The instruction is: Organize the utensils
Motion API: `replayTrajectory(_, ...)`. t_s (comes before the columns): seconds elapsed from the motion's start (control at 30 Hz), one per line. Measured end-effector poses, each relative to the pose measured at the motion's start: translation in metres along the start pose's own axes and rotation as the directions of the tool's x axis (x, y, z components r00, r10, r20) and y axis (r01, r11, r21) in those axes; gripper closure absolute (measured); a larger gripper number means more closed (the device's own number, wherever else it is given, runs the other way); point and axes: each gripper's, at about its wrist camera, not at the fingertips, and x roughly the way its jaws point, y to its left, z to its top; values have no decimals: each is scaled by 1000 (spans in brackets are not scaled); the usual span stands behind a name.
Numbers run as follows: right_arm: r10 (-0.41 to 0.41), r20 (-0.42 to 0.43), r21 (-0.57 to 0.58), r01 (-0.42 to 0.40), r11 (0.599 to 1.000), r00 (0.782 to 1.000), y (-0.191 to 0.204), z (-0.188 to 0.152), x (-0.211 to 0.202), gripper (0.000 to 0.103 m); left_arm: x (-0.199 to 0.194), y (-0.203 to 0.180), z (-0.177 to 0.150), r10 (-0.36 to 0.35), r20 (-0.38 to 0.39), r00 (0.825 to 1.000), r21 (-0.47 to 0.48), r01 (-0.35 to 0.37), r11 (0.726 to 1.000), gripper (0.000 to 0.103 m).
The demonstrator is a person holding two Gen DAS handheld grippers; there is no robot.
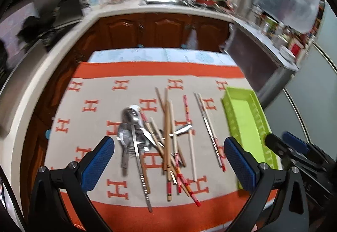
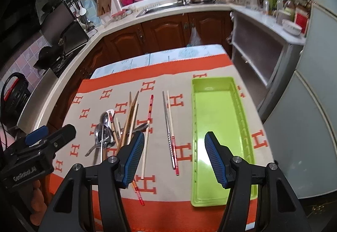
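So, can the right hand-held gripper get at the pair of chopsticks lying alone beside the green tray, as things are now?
Probably yes. The right hand-held gripper is open and holds nothing, and the pair of chopsticks lies apart from the pile, with bare cloth on both sides. The green tray is close beside it, but not touching.

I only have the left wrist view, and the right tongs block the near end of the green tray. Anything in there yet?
Observer: No, the green tray is bare from end to end.
Operator: Are the right tongs open?
Observer: Yes, the right tongs are open and hold nothing.
Operator: Is the chopstick pair touching the tray?
Observer: No, the chopstick pair lies apart from it, to its left.
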Motion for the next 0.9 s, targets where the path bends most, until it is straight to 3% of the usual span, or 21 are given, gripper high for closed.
replayTrajectory(0.13,5,-27,6,-5,1000,1000,0,13,15,44,18,-15,5,-71,-80,994,30,74,997,1)
replayTrajectory(0.27,4,-49,-2,-4,1000,999,2,22,28,47,30,-27,10,-49,-82,995,59,54,997,1)
replayTrajectory(0.53,21,-133,-9,-22,1000,991,-1,40,70,62,66,-25,32,-50,-117,992,40,55,998,5)
replayTrajectory(0.73,5,-200,-68,-19,998,980,7,56,112,68,102,-18,45,-42,-179,983,18,46,999,29)
replayTrajectory(0.9,27,-343,-63,-51,997,939,9,70,180,77,137,-7,52,-43,-260,965,-24,38,999,52)
